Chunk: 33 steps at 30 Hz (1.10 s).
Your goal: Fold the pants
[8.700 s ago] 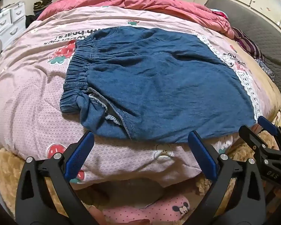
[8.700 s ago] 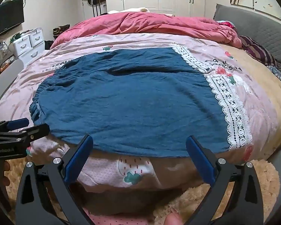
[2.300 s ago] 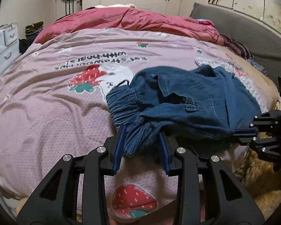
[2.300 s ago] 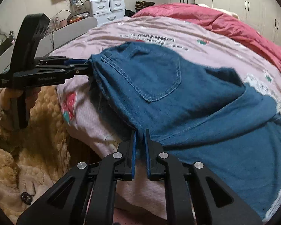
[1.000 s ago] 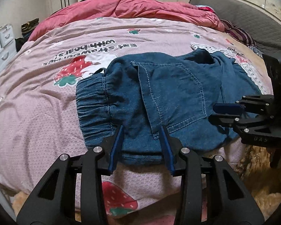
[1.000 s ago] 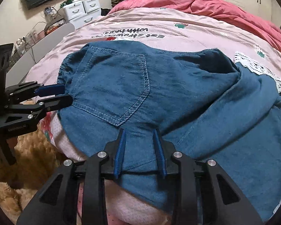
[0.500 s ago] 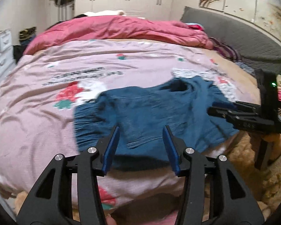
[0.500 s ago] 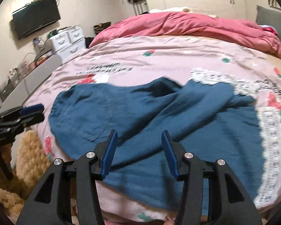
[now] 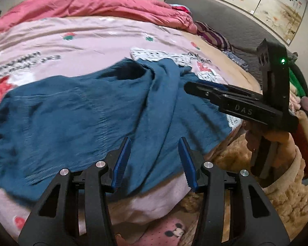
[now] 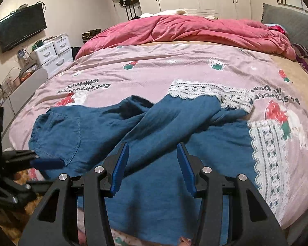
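On the near edge of the bed (image 10: 174,65), atop a pink strawberry-print cover (image 10: 145,71), the blue pants (image 10: 154,135) lie folded lengthwise and rumpled, a back pocket (image 10: 59,133) facing up; the left hand-held gripper (image 9: 154,160) hovers over the near hem with jaws wide, holding nothing; the right hand-held gripper (image 10: 153,162) likewise gapes empty above the cloth.

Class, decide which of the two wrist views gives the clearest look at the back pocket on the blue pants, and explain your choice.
The right wrist view. There the back pocket of the blue pants lies flat and sharp near the waistband end, its stitched outline readable. In the left wrist view the pants are motion-blurred, and only faint stitch lines show, so no pocket can be made out.
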Each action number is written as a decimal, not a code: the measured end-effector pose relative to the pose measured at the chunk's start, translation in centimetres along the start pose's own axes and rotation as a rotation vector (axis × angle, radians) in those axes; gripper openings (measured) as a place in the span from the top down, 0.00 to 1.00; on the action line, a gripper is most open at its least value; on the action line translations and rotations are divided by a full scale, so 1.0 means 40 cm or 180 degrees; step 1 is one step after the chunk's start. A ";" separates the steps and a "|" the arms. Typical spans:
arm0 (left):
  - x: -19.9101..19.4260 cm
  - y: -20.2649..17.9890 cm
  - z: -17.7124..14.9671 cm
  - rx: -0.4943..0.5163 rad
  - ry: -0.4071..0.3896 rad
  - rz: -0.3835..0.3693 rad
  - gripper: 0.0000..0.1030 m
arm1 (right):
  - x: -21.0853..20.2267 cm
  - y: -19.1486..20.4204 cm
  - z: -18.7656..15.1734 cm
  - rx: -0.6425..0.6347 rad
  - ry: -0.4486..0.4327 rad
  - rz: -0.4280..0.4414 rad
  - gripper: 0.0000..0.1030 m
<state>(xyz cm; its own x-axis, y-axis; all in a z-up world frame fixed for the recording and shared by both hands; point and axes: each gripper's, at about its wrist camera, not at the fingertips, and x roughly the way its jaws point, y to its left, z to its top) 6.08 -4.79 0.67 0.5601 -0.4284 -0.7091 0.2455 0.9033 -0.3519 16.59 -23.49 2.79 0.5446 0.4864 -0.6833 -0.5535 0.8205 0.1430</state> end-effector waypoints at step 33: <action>0.092 0.024 -0.037 -0.0070 0.0042 -0.0412 0.99 | 0.475 -0.023 0.280 -0.0330 0.0803 -0.1037 0.71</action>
<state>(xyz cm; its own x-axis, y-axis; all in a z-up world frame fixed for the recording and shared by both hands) 7.22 -5.56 -3.19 0.5143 -0.5417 -0.6648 0.2973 0.8398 -0.4542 34.51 -11.62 -2.31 0.5374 0.1073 -0.8365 -0.4454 0.8784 -0.1734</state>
